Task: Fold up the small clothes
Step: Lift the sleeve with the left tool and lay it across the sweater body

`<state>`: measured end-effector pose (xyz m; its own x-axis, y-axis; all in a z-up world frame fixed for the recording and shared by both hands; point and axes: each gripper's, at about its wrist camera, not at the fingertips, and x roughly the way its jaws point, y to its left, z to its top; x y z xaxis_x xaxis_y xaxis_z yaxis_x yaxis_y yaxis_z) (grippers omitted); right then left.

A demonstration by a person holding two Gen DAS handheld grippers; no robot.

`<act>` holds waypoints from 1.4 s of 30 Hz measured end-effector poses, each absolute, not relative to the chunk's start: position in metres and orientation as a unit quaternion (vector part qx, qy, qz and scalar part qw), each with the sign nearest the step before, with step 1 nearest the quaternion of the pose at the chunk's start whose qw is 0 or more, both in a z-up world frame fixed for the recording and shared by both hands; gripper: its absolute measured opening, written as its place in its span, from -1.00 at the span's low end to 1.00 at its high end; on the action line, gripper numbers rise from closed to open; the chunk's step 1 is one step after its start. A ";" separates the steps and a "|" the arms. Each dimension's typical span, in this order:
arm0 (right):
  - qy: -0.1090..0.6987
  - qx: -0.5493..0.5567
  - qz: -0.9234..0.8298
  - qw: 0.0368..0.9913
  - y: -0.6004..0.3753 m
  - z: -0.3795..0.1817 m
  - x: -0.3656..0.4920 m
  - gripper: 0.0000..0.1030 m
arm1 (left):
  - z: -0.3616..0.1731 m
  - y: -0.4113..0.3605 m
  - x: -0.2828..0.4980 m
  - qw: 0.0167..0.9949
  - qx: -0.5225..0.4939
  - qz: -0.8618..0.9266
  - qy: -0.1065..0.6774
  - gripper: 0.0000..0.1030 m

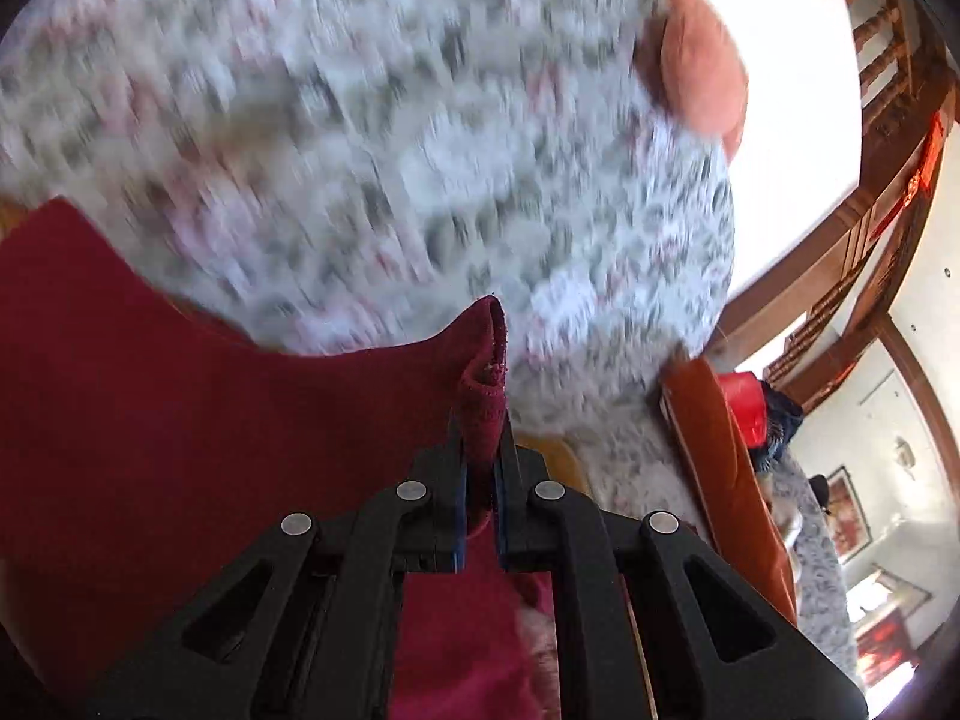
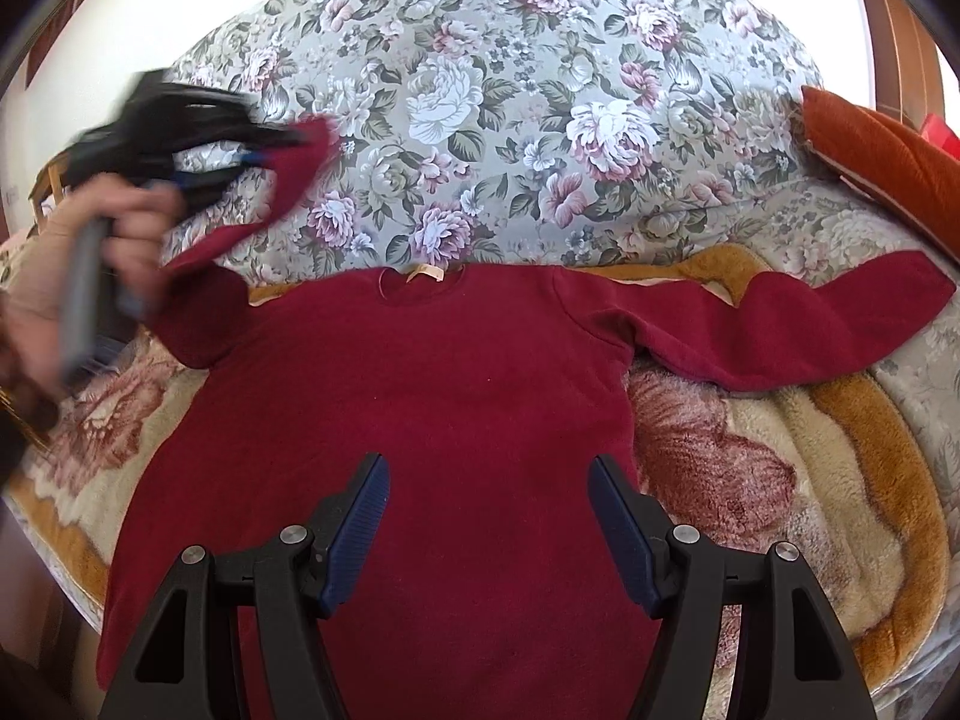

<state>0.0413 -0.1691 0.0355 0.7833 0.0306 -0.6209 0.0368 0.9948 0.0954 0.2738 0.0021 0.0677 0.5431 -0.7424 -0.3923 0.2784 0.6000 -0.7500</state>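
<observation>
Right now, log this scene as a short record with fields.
garment: dark red sweater, spread flat, neck away from the right camera
left gripper: shut on the cuff of one sleeve, lifted off the bed
right gripper: open, above the sweater body
other sleeve: lying out to the side
surface: plush blanket against a floral quilt

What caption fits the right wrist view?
Open right gripper hovers over the spread red sweater while the left gripper lifts one sleeve cuff above the floral quilt.
</observation>
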 end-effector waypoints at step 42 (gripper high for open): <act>0.329 -0.007 0.046 0.943 -0.191 0.073 0.133 0.29 | 0.009 0.102 0.261 0.862 -0.207 -0.152 0.438 0.42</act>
